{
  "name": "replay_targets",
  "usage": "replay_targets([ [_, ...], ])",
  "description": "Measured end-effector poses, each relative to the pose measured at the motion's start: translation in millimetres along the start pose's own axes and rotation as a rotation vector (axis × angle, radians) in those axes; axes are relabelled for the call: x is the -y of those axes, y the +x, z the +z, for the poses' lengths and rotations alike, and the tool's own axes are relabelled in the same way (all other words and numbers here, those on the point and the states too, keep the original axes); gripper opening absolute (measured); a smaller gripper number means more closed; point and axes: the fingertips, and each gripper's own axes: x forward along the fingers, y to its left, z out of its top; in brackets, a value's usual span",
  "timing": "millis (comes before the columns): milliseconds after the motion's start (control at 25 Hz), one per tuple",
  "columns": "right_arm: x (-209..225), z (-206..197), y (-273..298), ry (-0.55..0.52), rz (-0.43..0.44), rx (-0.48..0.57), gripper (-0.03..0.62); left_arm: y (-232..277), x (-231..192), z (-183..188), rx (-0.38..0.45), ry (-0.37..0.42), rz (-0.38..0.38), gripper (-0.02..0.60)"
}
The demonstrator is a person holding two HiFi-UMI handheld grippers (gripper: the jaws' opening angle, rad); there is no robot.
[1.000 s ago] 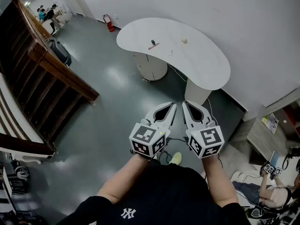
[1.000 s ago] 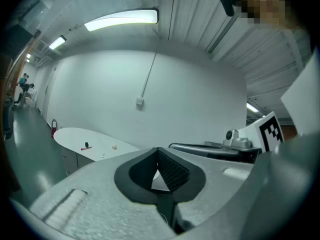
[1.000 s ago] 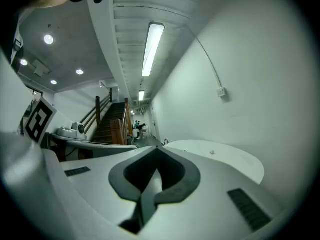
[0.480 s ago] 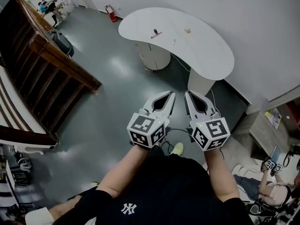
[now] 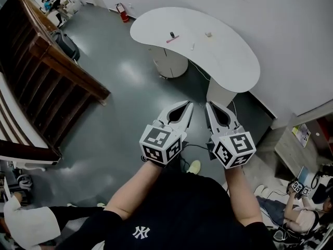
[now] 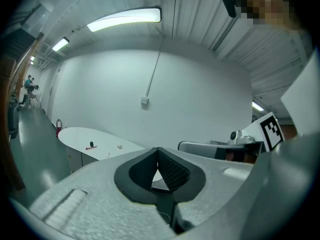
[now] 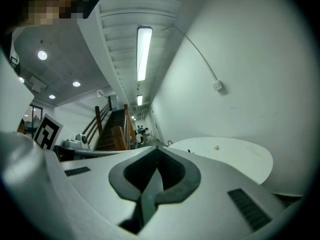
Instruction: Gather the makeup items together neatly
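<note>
The makeup items lie far ahead on a white curved table (image 5: 229,66): a small dark pot (image 5: 172,34), a pink stick (image 5: 171,39), a small pale piece (image 5: 208,34) and a thin white piece (image 5: 192,46). My left gripper (image 5: 188,104) and right gripper (image 5: 207,105) hang side by side over the grey floor, well short of the table, both shut and empty. In the left gripper view the left gripper (image 6: 158,149) points towards the table (image 6: 75,134), with the pink stick (image 6: 91,147) lying on it. The right gripper (image 7: 156,148) shows that table (image 7: 240,159) to its right.
A wooden staircase (image 5: 52,72) runs along the left. A red fire extinguisher (image 5: 124,14) stands by the far wall. One person sits at the lower right (image 5: 296,215), another crouches at the lower left (image 5: 28,225). A cable (image 5: 195,147) trails on the floor beneath the grippers.
Both grippers stay side by side and shut, hardly moved. The head view has shifted slightly, and a person in white has come into view at the lower left.
</note>
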Motion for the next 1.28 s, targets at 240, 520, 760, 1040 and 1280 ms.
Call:
replay_targets([
  [240,14.3,-4.0,38.4,-0.007,-0.023,-0.031,0.015,30.5,-32.6,1.3,-0.009,-0.016,-0.033,0.009],
  [520,41.3,-0.8,124.0,0.022,-0.056,-0.056,0.015,83.6,-103.4,15.9,-0.037,0.009,-0.069,0.009],
  [760,53.7,6.8,210.3,0.045,-0.085,-0.078,0.015,127.1,-178.5,40.1,-0.058,0.039,-0.1,0.009],
  [1040,71.2,10.5,282.4,0.054,-0.13,-0.088,0.015,166.1,-246.6,49.8,-0.085,0.05,-0.125,0.009],
  [1280,88.8,20.1,322.3,0.059,-0.107,-0.095,0.015,194.8,-275.9,52.1,-0.1,0.031,-0.118,0.009],
])
